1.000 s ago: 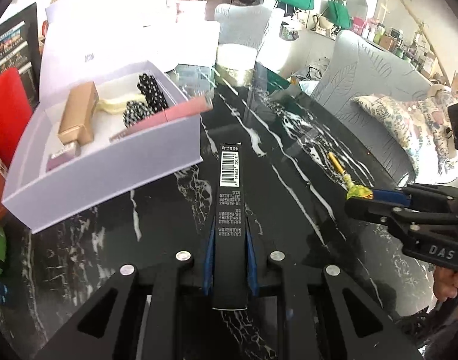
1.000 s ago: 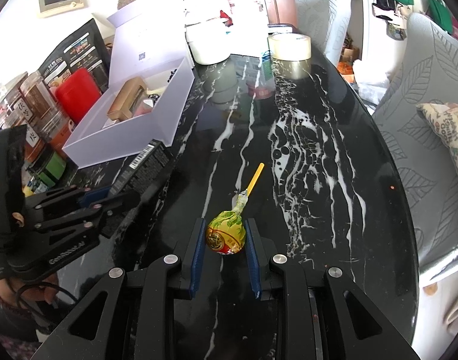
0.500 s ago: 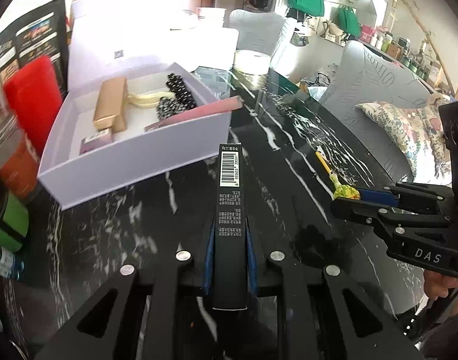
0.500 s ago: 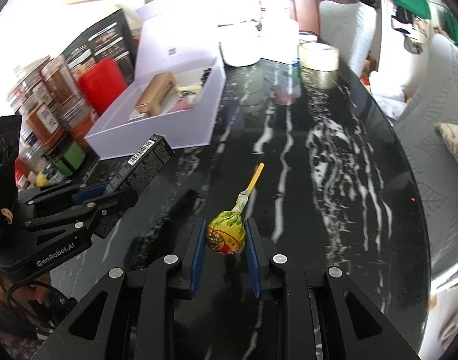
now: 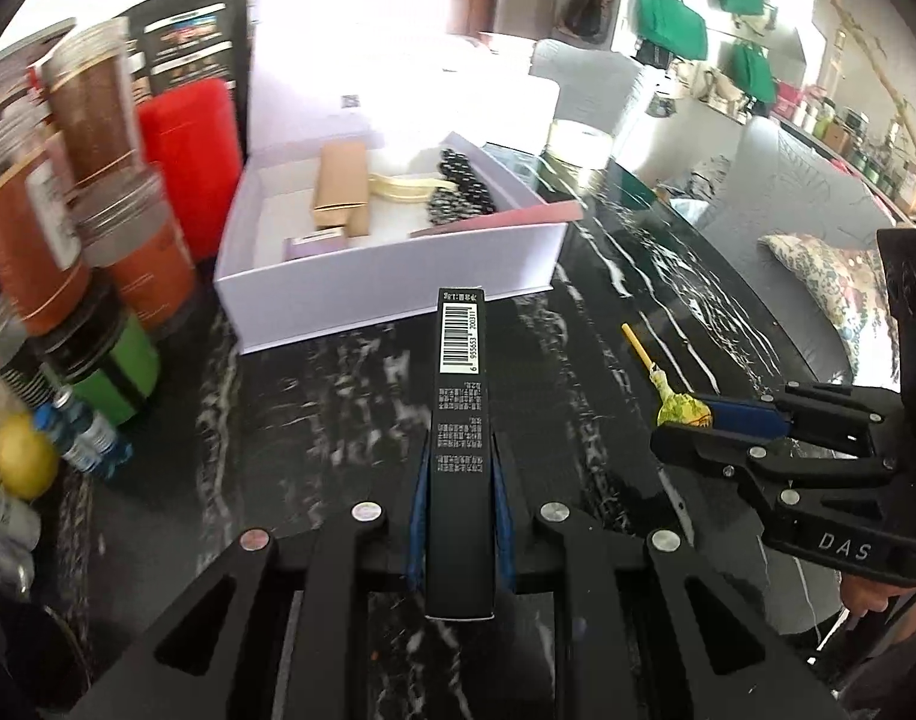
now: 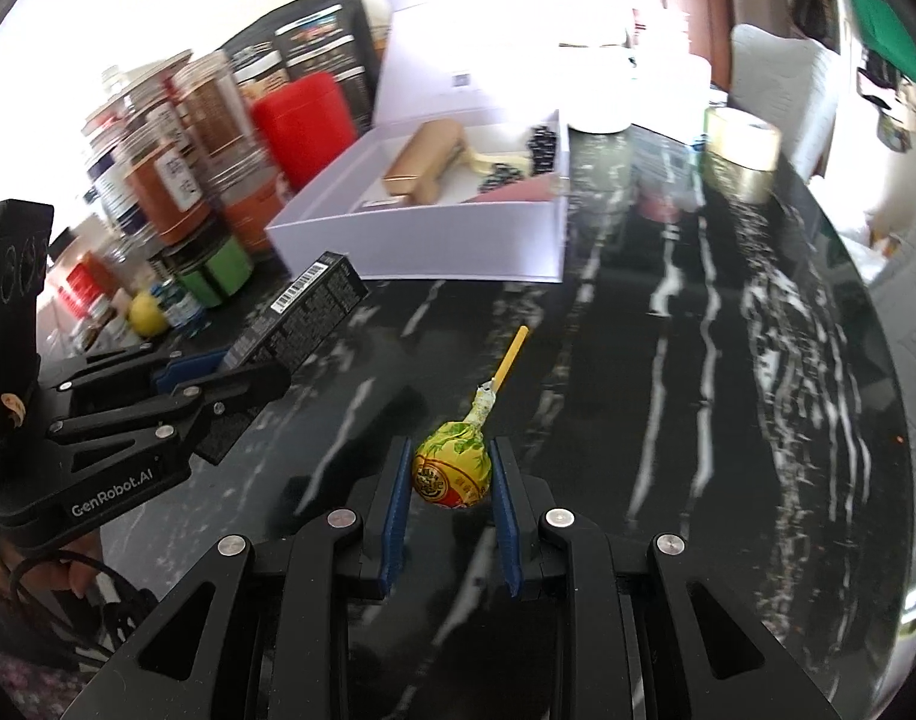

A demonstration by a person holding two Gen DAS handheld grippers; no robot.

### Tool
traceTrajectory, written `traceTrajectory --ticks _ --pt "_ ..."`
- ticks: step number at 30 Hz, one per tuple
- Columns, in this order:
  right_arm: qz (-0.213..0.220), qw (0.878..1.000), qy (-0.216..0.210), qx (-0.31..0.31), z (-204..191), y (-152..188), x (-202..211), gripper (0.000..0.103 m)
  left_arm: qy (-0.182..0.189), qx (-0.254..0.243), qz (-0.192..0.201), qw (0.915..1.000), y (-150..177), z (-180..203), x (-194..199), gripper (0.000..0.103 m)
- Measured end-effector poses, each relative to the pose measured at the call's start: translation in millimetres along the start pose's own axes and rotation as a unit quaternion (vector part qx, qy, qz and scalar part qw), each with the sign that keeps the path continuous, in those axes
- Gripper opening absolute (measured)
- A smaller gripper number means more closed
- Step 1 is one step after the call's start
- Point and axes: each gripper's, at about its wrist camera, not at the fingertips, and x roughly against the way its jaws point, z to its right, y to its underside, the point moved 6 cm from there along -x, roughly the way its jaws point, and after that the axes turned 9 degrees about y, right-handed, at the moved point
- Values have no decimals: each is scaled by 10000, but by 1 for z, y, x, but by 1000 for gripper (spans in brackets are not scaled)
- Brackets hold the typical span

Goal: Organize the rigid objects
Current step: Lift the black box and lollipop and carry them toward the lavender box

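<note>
Left claw (image 5: 458, 480) clamped on black box (image 5: 460, 396) – barcode end sticks out ahead, held above dark marble surface (image 5: 338, 420). White tray (image 5: 398, 294) just beyond box tip, jars (image 5: 98, 180) to its left. Right claw (image 6: 452, 480) clamped on lollipop (image 6: 452, 471) – stick points forward, tray ahead-left.

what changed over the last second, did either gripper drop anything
Nothing was dropped. Both grippers swung left toward the open white box: it now sits straight ahead of the left gripper, and the jars at the table's left edge have come into view. The left gripper stays shut on the black barcode box, the right gripper on the lollipop. The white box's contents look unchanged.
</note>
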Motion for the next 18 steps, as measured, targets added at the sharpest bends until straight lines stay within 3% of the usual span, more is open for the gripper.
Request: traceTrajectory --ticks 18 --pt "161 9972 -479 548 -60 -12 10 25 -283 266 311 9988 2 -29 46 18"
